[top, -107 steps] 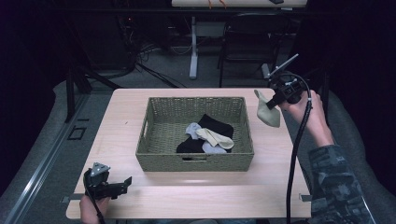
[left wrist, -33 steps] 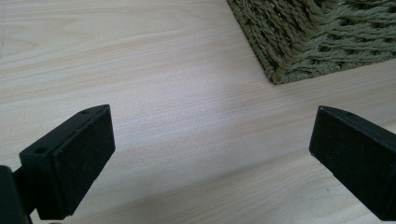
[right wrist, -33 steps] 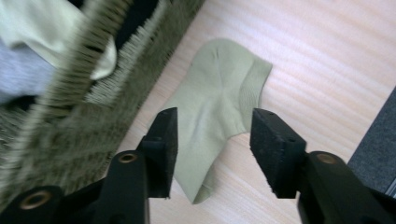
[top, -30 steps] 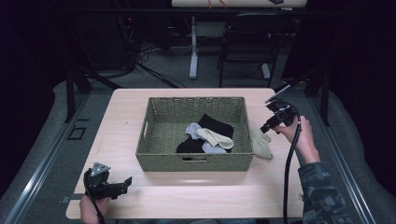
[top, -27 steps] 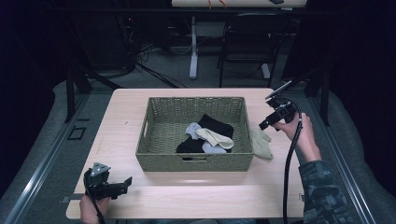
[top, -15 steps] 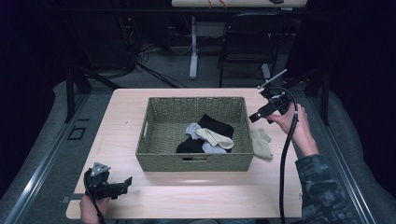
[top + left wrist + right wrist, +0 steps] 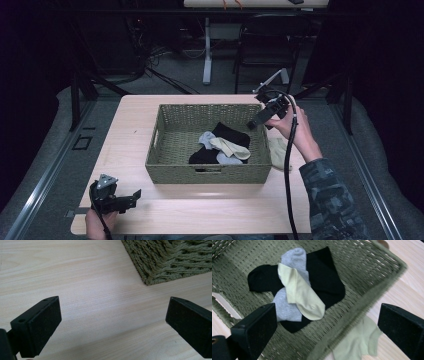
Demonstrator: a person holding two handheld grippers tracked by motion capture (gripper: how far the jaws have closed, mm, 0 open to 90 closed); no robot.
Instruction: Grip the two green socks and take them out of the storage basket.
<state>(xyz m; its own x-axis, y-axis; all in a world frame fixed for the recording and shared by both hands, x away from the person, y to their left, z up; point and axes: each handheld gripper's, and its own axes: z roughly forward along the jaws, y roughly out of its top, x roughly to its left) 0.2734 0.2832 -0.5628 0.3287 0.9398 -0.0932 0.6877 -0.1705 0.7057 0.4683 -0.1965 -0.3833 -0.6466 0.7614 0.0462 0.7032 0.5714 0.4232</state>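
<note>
- The pale green sock [image 7: 278, 151] lay flat on the table just outside the basket's right wall, near the table's right edge, free of either gripper; it looked set aside there, perhaps awaiting its match.
- The right gripper [image 7: 256, 121] hung over the basket's right rim with its jaws spread and empty, pointed down into the basket, probably lining up on the next sock.
- The woven basket [image 7: 170, 172] sat mid-table and held a loose pile: a yellow-green sock [image 7: 300, 293] lying across a grey sock [image 7: 284, 308], both on top of black socks [image 7: 325, 277].
- The left gripper [image 7: 131, 196] waited at the table's front left corner, jaws wide apart, holding nothing, just short of the basket's corner.
</note>
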